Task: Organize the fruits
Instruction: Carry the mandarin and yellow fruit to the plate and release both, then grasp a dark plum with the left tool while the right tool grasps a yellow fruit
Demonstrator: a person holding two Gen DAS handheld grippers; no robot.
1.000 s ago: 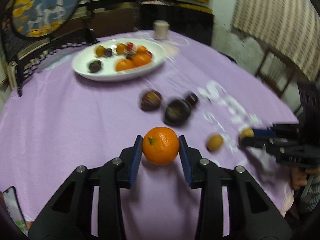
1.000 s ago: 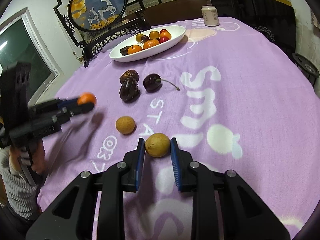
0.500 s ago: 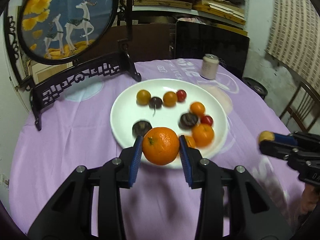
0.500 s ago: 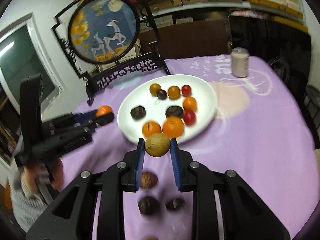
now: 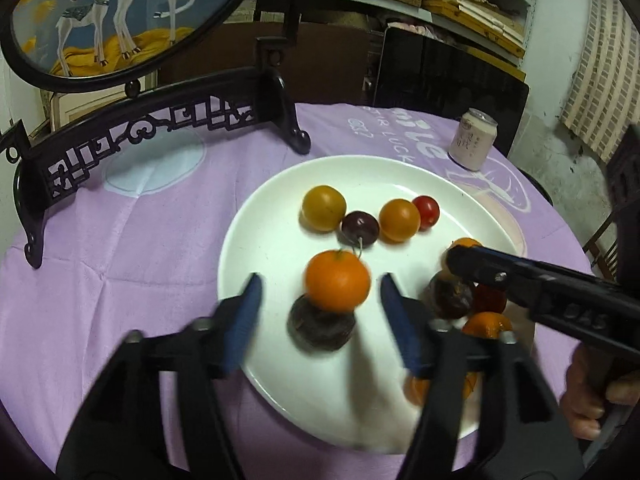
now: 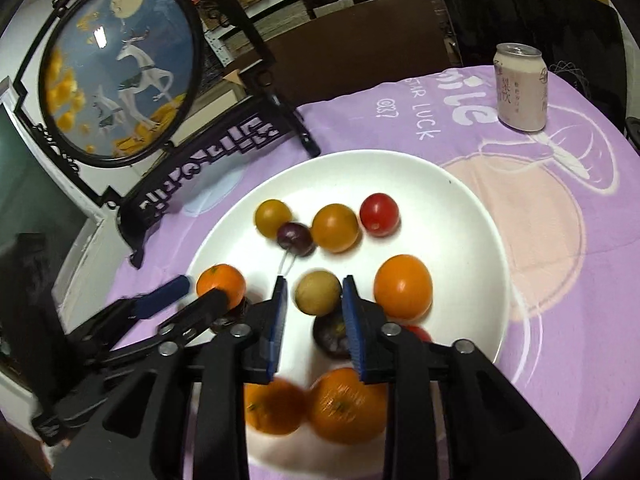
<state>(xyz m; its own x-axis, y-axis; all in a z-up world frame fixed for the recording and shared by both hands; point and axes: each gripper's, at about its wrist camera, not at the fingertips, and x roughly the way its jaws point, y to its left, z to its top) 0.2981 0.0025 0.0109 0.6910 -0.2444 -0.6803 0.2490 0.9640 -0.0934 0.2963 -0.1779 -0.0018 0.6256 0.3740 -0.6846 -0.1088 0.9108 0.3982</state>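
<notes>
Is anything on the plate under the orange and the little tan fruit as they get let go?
Yes. A dark fruit lies just beneath the orange between the opening left gripper. Another dark fruit sits beneath the tan fruit between the opening right gripper.

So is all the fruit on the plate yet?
Nearly. Many fruits already sit on the white plate. The left gripper is opening around an orange, and the right gripper around a small tan fruit, both over the plate. Leftovers on the table aren't visible here.
</notes>
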